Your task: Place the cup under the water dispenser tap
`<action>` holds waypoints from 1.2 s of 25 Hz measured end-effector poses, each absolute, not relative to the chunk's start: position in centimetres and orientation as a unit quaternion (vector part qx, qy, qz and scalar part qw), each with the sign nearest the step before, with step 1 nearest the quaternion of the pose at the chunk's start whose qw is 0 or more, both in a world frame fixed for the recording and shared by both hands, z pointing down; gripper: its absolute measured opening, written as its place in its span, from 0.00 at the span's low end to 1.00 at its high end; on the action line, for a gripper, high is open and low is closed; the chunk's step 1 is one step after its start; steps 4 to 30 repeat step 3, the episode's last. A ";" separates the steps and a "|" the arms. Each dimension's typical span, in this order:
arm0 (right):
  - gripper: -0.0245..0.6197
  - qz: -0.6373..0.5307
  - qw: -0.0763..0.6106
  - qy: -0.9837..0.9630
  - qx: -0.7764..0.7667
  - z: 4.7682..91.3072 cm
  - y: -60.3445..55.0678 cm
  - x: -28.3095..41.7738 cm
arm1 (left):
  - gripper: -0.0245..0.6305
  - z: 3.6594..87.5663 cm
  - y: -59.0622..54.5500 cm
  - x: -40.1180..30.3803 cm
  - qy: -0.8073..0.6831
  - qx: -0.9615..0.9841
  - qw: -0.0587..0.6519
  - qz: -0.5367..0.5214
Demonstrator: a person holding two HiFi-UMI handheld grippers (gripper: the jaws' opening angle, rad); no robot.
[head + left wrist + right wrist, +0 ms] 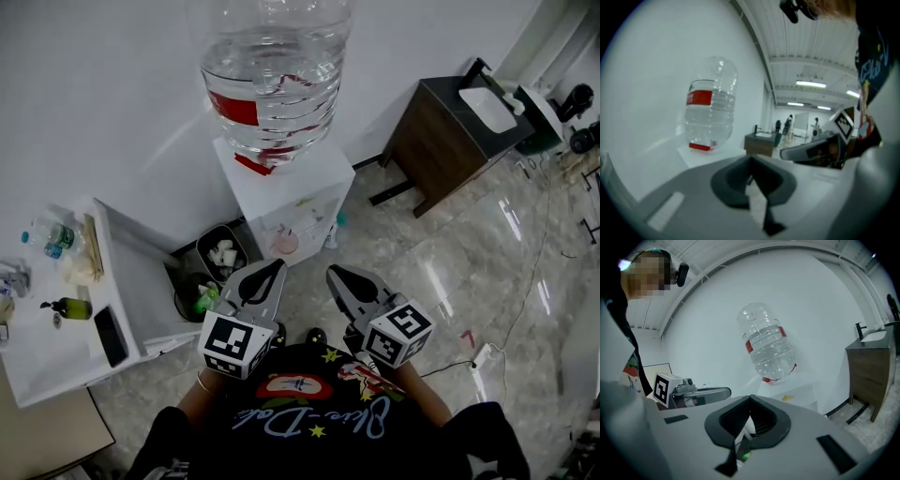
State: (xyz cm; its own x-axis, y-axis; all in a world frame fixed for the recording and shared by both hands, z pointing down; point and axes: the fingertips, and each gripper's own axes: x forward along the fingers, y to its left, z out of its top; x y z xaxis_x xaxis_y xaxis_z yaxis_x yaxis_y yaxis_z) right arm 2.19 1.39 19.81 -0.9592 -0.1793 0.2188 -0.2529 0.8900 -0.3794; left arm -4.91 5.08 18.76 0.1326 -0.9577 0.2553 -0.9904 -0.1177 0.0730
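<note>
A glossy marble floor runs up to a white wall, and against that wall stands the white water dispenser with its big clear bottle upended on top. The person faces it with both tools held side by side at chest height. The left gripper has its jaws pressed together on nothing, and the right gripper is closed and empty as well. Each gripper view shows only floor through the slit below the meeting tips. In the dispenser's front recess sits a pale pink round thing. By its place it could be the cup, set where the task wants it, but it is too small to tell for sure. More white cups lie in a dark bin just left of the dispenser. The scene fits either a cup standing under the tap with the hands clear of it, or a recess that has yet to receive one. The relation that matters is the same either way: the recess lies straight ahead of and below both tools, nearly on the line of the left gripper's tip, with the right one a little off to the side.
</note>
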 end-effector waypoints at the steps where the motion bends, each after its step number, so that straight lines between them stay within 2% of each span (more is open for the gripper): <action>1: 0.06 0.205 0.087 -0.969 0.110 19.7 1.4 2.1 | 0.03 18.7 5.0 -4.9 -0.655 0.744 0.112 0.072; 30: 0.06 0.201 0.084 -0.970 0.107 19.5 1.3 1.9 | 0.03 18.7 4.8 -4.9 -0.655 0.744 0.110 0.072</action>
